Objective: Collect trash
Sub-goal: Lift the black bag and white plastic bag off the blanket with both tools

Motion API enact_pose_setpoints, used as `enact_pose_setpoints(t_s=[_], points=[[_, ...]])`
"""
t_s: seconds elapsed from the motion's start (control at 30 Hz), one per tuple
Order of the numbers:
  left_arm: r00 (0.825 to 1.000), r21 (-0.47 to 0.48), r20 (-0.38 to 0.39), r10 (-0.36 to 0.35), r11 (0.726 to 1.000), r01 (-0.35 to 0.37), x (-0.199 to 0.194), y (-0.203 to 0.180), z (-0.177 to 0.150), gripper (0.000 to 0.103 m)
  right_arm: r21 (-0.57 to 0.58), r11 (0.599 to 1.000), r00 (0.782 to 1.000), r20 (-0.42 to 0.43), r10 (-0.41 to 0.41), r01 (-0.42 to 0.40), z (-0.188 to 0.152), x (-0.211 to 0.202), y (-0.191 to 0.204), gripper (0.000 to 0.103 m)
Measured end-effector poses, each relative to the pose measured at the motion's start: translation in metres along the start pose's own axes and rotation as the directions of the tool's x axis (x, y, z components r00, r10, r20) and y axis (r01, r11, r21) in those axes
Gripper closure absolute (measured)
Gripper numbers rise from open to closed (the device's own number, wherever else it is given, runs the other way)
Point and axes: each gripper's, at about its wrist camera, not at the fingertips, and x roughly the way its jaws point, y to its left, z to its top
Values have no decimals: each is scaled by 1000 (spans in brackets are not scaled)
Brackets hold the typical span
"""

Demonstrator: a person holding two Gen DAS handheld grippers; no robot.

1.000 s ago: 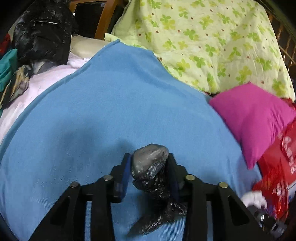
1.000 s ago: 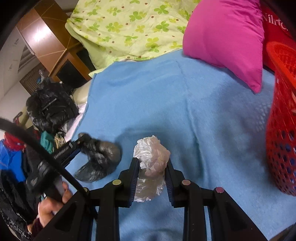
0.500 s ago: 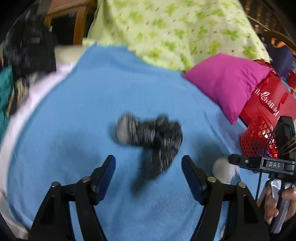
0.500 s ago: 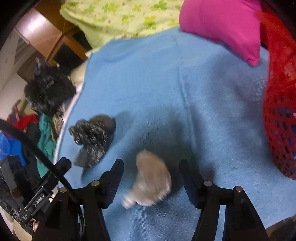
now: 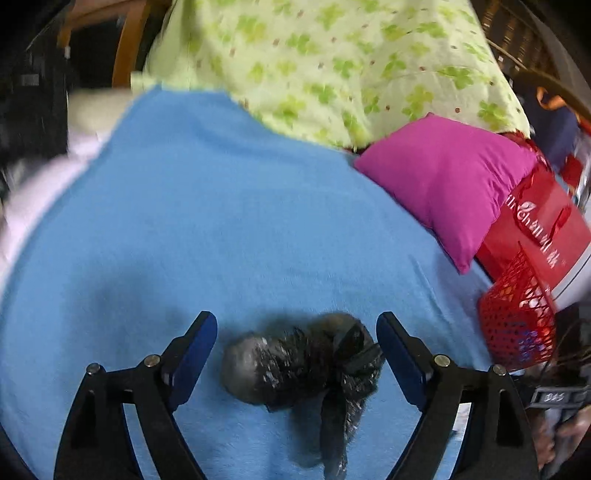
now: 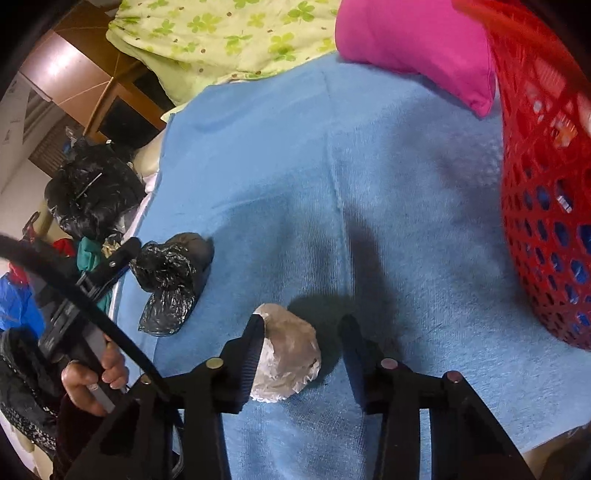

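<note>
Both claws stand open with nothing in their grip. Seen from the left wrist, the left claw (image 5: 295, 354) has its blue-padded fingers (image 5: 194, 354) spread wide to either side of a crumpled black plastic bag (image 5: 295, 369) lying on the blue blanket (image 5: 221, 221). The bag's knotted, rounded bulk runs crosswise between the fingers, and a thin tail trails down from its right end toward the camera; the picture is blurred, so whether the right finger touches the bag I cannot tell. Beyond the bag the blanket is open cloth up to a green clover-print quilt (image 5: 332, 66). To the bag's right lie a pink pillow (image 5: 450, 177), a red paper bag (image 5: 535, 229) beside it and a red mesh basket (image 5: 517, 325) nearer, at the blanket's right edge.

From the right wrist, the right claw (image 6: 303, 354) is partly open around a ball of clear plastic wrap (image 6: 288, 354) on the blanket (image 6: 406, 184). The ball lies against the left finger (image 6: 253, 350), with a gap to the right one; it is roughly round, with no clear long axis. Left of the ball sits the black bag (image 6: 170, 269), its rounded end pointing away and its loose tail toward the camera, with the left claw's finger just beside it at the blanket's left edge. Right of the ball the blanket is bare as far as the basket (image 6: 546, 184). The pillow (image 6: 417, 44) and quilt (image 6: 221, 33) lie at the far end, and a large black sack (image 6: 92, 192) sits beyond the left edge.
</note>
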Motion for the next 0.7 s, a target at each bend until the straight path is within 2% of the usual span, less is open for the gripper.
enact_pose_setpoints(t_s=[0.07,0.13,0.37,0.43,0.5,0.7], points=[[996,-43,-61,-62,997,60,5,2,-7,15,10,1000,1000,-23,6,-6,-1,5,0,58],[991,-38,-96,-89,996,86,7,-3,-14,15,16,1000,999,-47,12,-12,-4,11,2,58],[971,101,-206,-123,984,146,8,-44,-45,15,6,999,994,-97,42,-41,-11,24,14,58],[969,142,-209,-129,977,161,4,-52,-48,15,5,999,994,-102,47,-46,-12,24,15,57],[973,157,-203,-111,977,144,1,-53,-48,15,21,998,992,-108,60,-58,-11,25,13,57],[979,58,-157,-133,988,143,-3,-37,-36,15,26,997,990,-118,80,-78,-13,22,8,57]])
